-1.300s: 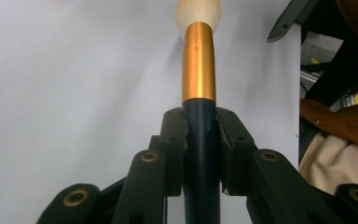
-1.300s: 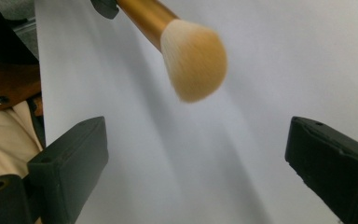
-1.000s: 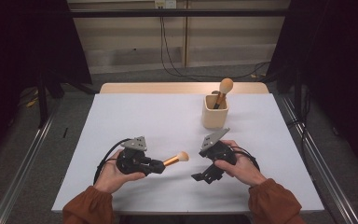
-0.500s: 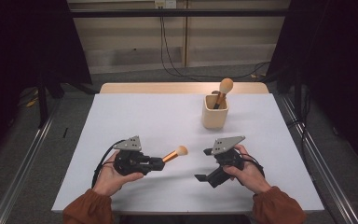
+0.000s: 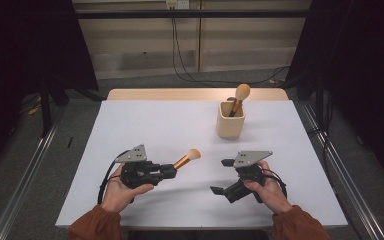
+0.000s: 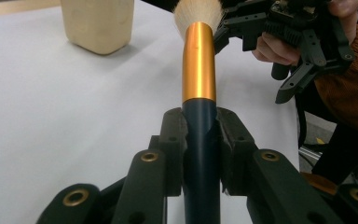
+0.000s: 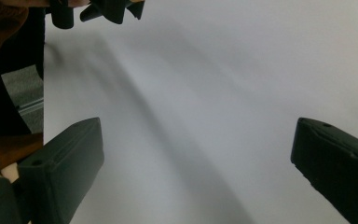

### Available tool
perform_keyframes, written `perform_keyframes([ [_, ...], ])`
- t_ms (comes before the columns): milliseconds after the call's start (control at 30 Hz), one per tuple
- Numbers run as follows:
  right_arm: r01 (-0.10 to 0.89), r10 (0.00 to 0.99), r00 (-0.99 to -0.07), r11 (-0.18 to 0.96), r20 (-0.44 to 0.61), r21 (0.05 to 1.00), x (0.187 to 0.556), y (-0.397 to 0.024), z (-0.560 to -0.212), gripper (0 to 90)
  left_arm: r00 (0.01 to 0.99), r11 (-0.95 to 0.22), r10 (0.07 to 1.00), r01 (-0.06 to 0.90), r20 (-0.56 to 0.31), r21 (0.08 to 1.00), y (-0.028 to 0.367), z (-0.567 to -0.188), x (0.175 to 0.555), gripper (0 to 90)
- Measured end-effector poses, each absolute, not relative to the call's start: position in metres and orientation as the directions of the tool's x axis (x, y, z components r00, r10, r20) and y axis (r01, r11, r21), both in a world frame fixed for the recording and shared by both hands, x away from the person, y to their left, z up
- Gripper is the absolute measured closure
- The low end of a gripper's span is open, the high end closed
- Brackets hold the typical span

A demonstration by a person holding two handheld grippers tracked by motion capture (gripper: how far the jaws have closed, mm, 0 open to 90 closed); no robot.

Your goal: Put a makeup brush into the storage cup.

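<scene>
Left gripper (image 5: 167, 171) is clamped on the brush's (image 5: 186, 159) dark handle, bristles toward 2 o'clock above the table (image 5: 150, 125); light, stiff, slick — grip the handle, not the soft head; right gripper (image 5: 223, 176), just opening, is wide and empty

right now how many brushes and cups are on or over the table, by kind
brushes: 2, one held in the left tool (brush), one standing in the cup (brush)
cups: 1 (cup)
total: 3
</scene>
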State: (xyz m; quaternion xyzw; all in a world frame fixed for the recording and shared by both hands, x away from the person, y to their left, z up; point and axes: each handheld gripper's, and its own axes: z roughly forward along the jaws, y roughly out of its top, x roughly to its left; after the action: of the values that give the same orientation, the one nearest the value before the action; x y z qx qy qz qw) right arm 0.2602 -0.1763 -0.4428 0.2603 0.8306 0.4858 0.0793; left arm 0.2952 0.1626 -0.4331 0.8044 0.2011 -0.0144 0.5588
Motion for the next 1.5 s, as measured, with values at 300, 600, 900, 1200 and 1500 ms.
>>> perform_keyframes([
  [300,0.367,0.565,-0.814,0.32,0.134,0.874,0.255,-0.178,-0.446,7.7,0.922,-0.239,0.304,0.316,-0.238,0.918,0.163,-0.428,0.291,74.4],
  [600,0.307,0.528,-0.834,0.202,0.161,0.93,0.252,-0.18,-0.439,9.8,0.926,-0.204,0.303,0.294,-0.225,0.934,0.164,-0.423,0.288,74.4],
  [900,0.23,0.498,-0.853,0.086,0.159,0.969,0.253,-0.173,-0.432,2.6,0.936,-0.176,0.272,0.275,-0.221,0.945,0.156,-0.415,0.287,74.4],
  [1200,0.206,0.452,-0.872,-0.004,0.185,0.979,0.253,-0.169,-0.424,2.1,0.945,-0.148,0.251,0.251,-0.209,0.957,0.144,-0.41,0.287,74.4],
  [1500,0.205,0.412,-0.883,-0.097,0.227,0.974,0.254,-0.165,-0.419,1.7,0.949,-0.126,0.241,0.238,-0.203,0.963,0.136,-0.408,0.287,74.4],
])
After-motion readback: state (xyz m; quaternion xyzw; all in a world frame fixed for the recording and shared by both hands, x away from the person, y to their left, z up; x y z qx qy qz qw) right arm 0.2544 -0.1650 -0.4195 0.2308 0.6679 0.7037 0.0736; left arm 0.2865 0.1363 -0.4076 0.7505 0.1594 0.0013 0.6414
